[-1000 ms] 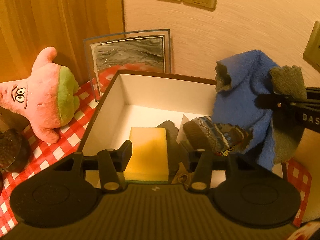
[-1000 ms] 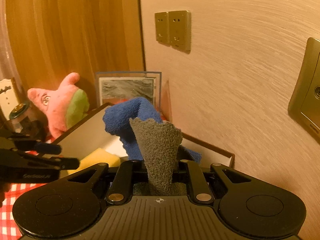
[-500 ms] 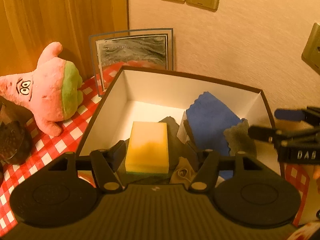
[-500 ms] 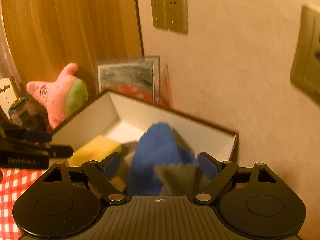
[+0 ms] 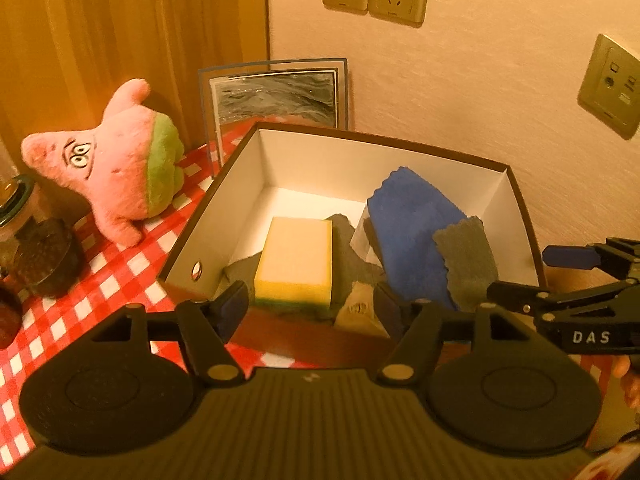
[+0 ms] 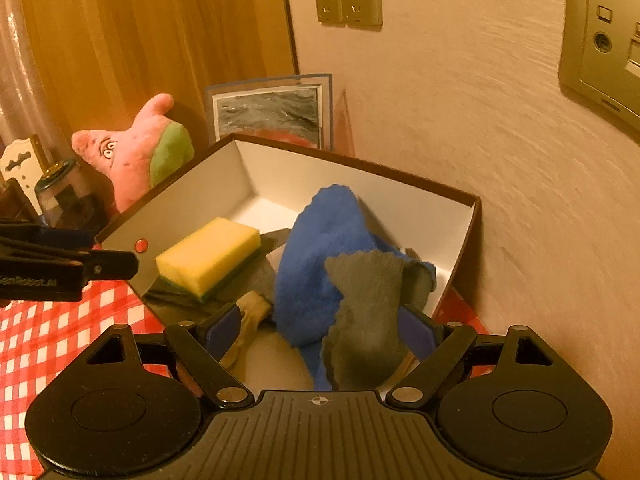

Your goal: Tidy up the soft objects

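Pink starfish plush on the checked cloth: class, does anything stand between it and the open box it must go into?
Nothing visible does. The pink starfish plush lies left of the box, bare checked cloth between them. The box's left wall must be cleared, and free floor shows behind the yellow sponge.

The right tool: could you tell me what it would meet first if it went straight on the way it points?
Most likely the blue and grey cloth in the box, which lies between the open right tool fingers; depth is unclear.
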The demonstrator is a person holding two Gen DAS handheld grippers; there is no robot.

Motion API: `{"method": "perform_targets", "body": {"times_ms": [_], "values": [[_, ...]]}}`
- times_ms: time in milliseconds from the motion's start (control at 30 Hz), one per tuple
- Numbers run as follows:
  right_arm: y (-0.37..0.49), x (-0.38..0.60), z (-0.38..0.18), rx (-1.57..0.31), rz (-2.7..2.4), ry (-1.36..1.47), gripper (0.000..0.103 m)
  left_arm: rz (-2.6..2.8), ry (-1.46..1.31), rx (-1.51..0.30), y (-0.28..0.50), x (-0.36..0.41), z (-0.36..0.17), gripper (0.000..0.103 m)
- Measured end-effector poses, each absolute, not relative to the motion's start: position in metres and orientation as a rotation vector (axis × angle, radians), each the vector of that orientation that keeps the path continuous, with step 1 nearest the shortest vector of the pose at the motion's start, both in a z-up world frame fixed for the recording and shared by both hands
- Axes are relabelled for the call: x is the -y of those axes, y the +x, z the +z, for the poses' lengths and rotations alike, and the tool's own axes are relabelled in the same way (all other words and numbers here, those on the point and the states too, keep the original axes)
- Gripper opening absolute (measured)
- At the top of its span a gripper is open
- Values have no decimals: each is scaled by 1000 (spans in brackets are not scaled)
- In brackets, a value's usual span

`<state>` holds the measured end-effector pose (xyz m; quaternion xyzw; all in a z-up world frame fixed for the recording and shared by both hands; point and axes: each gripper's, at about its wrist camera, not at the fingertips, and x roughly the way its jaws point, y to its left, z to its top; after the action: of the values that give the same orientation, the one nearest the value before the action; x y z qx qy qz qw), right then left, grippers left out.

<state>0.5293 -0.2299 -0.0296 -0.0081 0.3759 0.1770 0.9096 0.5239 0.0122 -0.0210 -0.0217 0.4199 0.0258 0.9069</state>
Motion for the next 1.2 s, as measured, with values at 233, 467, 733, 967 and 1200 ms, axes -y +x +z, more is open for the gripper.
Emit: {"method": "perform_targets", "body": {"times_ms": [233, 467, 733, 967, 1200], "values": [[501, 235, -28, -755, 366, 17, 85, 124, 34, -834, 478, 0, -9, 68], [452, 233, -14, -727, 366, 22, 85, 126, -18, -819, 423, -3, 8, 68], [377, 227, -1, -719, 344, 68, 85, 117, -50, -849, 333, -12, 14, 68], [295, 204, 2, -745, 338, 98, 85, 135, -49, -853, 251, -5, 17, 68], [199, 177, -3, -729, 303, 99, 85, 108, -49, -820, 163, -3, 20, 68]]}}
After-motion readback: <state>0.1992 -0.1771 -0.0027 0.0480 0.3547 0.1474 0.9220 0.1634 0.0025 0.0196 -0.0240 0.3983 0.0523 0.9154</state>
